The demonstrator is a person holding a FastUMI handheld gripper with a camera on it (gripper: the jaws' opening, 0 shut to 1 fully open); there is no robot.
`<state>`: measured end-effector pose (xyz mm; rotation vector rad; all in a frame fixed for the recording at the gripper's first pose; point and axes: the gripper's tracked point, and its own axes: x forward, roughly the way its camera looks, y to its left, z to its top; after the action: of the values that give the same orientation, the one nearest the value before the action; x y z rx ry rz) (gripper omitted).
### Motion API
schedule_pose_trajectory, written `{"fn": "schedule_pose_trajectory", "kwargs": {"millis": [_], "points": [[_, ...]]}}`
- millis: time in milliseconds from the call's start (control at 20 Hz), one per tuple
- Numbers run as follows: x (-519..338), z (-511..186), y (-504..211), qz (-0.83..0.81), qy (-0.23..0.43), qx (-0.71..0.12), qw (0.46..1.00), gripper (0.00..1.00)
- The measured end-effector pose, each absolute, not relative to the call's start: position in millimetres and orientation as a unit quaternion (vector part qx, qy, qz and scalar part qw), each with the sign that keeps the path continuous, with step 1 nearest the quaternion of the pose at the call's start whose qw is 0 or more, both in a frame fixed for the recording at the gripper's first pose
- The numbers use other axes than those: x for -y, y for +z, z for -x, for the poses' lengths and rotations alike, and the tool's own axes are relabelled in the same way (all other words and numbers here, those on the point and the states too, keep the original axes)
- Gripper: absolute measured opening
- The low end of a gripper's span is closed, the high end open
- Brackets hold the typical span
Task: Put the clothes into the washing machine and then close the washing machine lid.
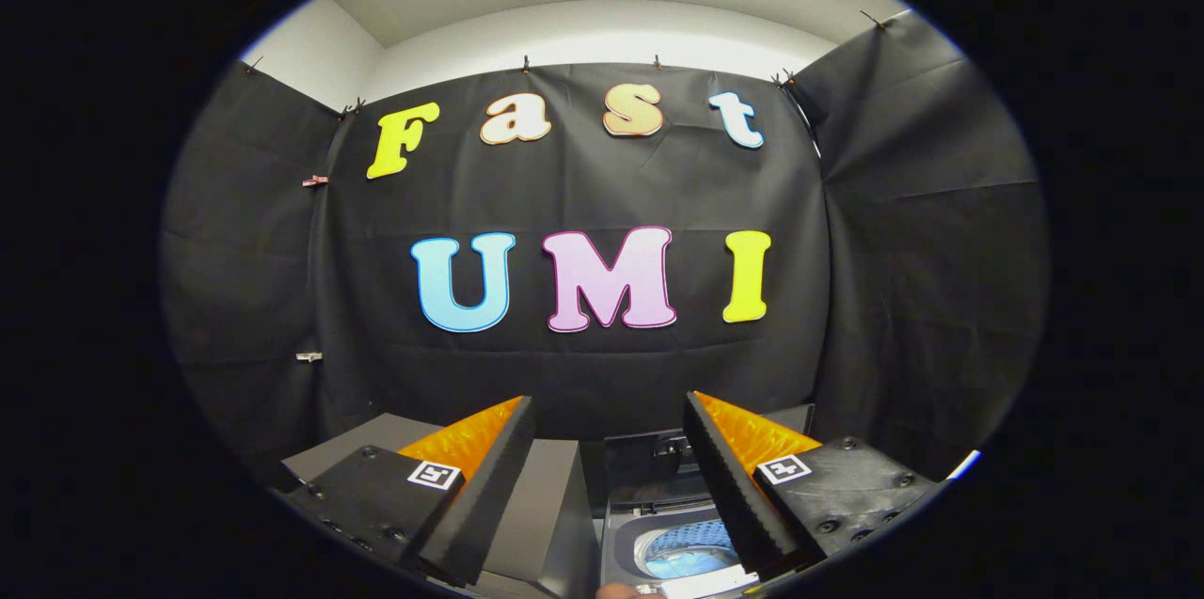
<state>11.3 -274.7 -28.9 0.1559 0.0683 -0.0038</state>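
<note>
My gripper (609, 406) is held high, facing the booth wall, its two fingers spread wide with nothing between them. Below and between the fingers sits the top-loading washing machine (658, 524), dark grey, with its round drum opening (685, 550) showing a bluish inside. Its raised lid (658, 460) stands behind the opening. The right finger (729, 486) overlaps the machine's right side. I cannot make out any clothes here.
A grey box-like surface (541, 514) stands left of the machine, partly behind the left finger (470, 496). A person's fingertip (616, 591) shows at the machine's near edge. Black cloth walls close the booth on three sides.
</note>
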Motion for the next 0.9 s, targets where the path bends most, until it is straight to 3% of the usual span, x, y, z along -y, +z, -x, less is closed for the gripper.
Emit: {"fn": "schedule_pose_trajectory", "kwargs": {"millis": [200,400,500,700,900], "points": [[276,-22,-40,-0.061,0.002,-0.029,0.998,0.98],[353,-68,-46,0.052,-0.041,0.031,0.997,0.98],[376,-100,-65,0.062,-0.026,0.026,0.997,0.97],[443,-199,-130,0.044,-0.034,-0.038,0.998,0.97],[446,-263,-240,0.033,0.006,-0.182,0.983,0.98]]}}
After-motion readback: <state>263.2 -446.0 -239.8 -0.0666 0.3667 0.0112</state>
